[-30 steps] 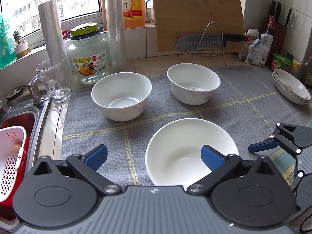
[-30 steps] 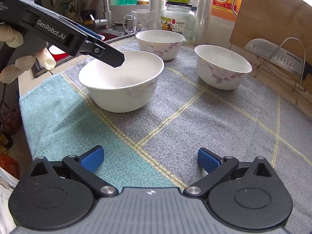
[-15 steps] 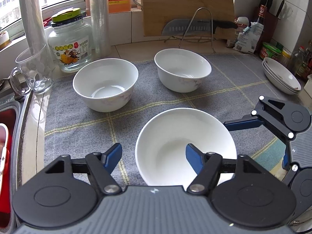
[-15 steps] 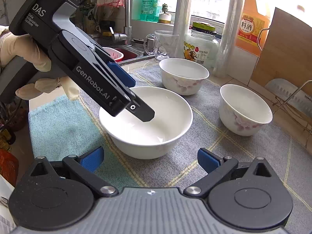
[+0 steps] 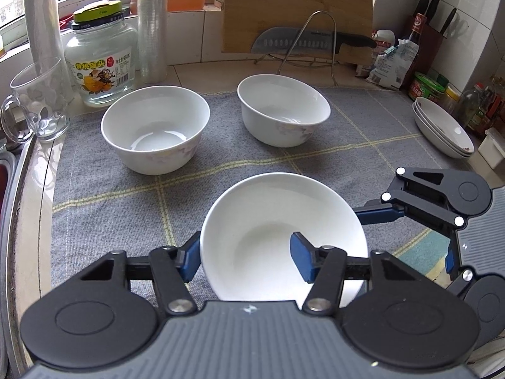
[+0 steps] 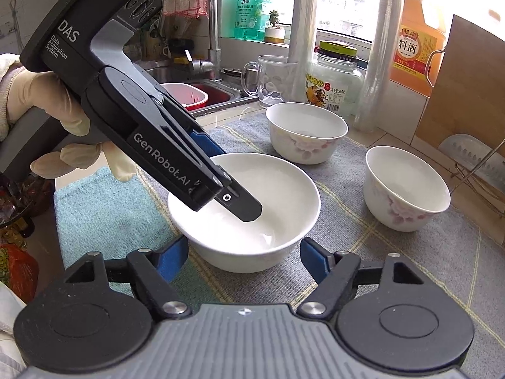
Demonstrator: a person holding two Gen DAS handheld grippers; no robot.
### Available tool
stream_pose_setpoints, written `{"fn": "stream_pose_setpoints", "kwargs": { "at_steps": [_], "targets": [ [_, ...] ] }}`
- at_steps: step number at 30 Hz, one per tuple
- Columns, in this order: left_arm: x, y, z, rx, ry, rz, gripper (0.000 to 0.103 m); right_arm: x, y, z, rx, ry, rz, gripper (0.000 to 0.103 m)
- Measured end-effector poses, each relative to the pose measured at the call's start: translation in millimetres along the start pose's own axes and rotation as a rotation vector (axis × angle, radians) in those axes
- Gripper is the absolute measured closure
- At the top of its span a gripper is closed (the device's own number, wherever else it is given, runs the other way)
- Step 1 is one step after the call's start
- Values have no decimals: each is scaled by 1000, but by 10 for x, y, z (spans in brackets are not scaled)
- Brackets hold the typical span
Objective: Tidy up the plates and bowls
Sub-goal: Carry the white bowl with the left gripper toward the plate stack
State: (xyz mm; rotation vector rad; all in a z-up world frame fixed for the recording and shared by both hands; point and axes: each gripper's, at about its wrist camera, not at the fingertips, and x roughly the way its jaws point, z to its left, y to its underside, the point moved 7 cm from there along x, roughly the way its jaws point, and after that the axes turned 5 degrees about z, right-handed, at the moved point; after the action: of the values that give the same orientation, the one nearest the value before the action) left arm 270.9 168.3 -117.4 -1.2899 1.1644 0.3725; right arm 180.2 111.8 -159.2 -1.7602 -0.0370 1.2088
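Three white bowls stand on a grey checked cloth. The near bowl also shows in the right wrist view. My left gripper straddles its near left rim, one finger outside and one inside; the jaws are partly closed and I cannot see them pinching. My right gripper is open, low in front of the same bowl, a finger on each side, not touching. The far left bowl and far right bowl stand empty. A stack of shallow plates sits at the right.
A glass mug, a jar and two film rolls stand behind the bowls. A cutting board and knife on a wire rack are at the back. The sink lies left. Bottles and jars crowd the right wall.
My left gripper moved forward and down onto the near bowl's rim and narrowed its jaws. My right gripper came closer to the same bowl.
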Motion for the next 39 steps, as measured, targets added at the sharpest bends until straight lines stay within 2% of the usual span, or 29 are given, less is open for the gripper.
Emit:
{"fn": "stream_pose_setpoints", "kwargs": {
  "at_steps": [17, 39],
  "targets": [
    [-13, -102, -181, 23, 28, -7, 46, -161, 34, -42, 34, 17, 10, 22],
    [369, -514, -1270, 246, 186, 6, 46, -790, 634, -638, 204, 207, 41, 22]
  ]
}}
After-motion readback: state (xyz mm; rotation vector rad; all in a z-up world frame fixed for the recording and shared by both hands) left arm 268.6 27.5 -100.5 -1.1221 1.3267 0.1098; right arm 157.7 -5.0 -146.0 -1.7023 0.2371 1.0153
